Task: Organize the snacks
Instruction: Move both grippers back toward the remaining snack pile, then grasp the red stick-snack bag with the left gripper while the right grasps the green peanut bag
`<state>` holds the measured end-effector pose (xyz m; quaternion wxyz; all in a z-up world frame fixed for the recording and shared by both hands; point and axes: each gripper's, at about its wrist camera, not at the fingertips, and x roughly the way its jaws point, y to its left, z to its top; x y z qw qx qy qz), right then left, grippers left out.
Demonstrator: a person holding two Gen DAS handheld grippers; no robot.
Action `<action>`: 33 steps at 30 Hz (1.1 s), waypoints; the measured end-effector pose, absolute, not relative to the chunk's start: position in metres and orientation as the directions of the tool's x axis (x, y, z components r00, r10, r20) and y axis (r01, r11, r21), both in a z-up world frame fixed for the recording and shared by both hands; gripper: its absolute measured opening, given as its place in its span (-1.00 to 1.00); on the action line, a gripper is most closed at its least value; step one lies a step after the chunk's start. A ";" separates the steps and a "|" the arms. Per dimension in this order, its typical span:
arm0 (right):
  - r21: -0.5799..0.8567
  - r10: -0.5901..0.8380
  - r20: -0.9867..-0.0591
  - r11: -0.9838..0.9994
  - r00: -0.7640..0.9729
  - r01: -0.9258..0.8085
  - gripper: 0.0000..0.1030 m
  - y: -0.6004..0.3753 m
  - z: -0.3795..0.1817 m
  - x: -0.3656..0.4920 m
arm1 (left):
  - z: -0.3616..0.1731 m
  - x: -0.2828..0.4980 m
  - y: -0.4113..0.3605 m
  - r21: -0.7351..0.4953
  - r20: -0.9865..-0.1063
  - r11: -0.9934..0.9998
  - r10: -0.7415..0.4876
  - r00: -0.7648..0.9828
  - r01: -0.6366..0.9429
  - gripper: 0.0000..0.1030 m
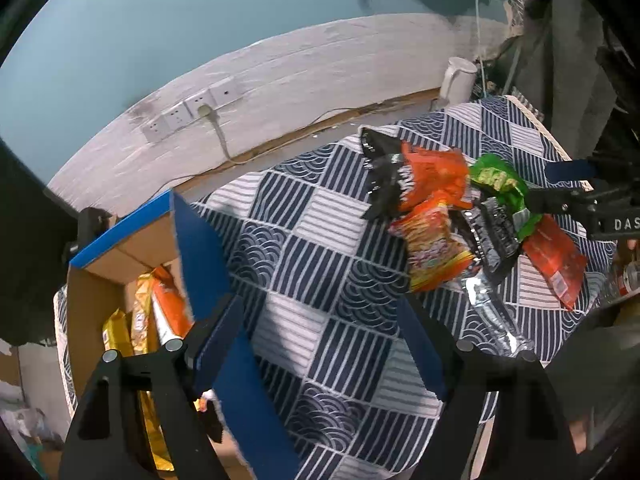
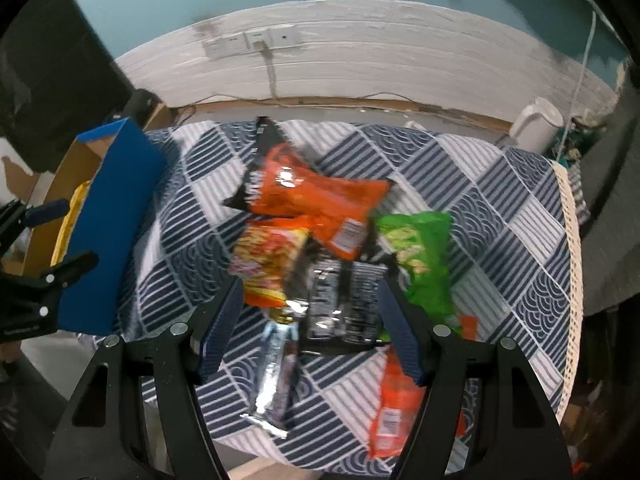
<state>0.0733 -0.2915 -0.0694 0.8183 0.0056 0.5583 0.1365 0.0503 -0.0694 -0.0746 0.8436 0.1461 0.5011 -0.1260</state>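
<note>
The patterned tablecloth (image 1: 320, 240) still carries a heap of snack packets (image 2: 320, 240); the blue box (image 1: 120, 248) at its left edge holds several upright packets (image 1: 140, 320); left gripper (image 1: 320, 344) and right gripper (image 2: 312, 328) hang open, empty
</note>
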 end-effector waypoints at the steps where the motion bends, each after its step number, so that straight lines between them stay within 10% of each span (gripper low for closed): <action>1: 0.161 0.224 -0.913 0.965 0.340 -0.206 0.36 -0.299 -0.071 0.074 | -0.075 0.051 -0.074 0.122 -0.882 0.923 -0.067 0.466 0.364 0.57; 29: 0.116 0.142 -0.961 0.986 0.237 -0.118 0.36 -0.361 -0.161 0.118 | -0.146 0.101 -0.123 -0.010 -0.924 0.926 -0.153 0.351 0.378 0.58; 33: 0.078 0.108 -0.971 0.987 0.214 -0.144 0.13 -0.356 -0.174 0.123 | -0.153 0.105 -0.122 -0.070 -0.929 0.931 -0.192 0.316 0.359 0.58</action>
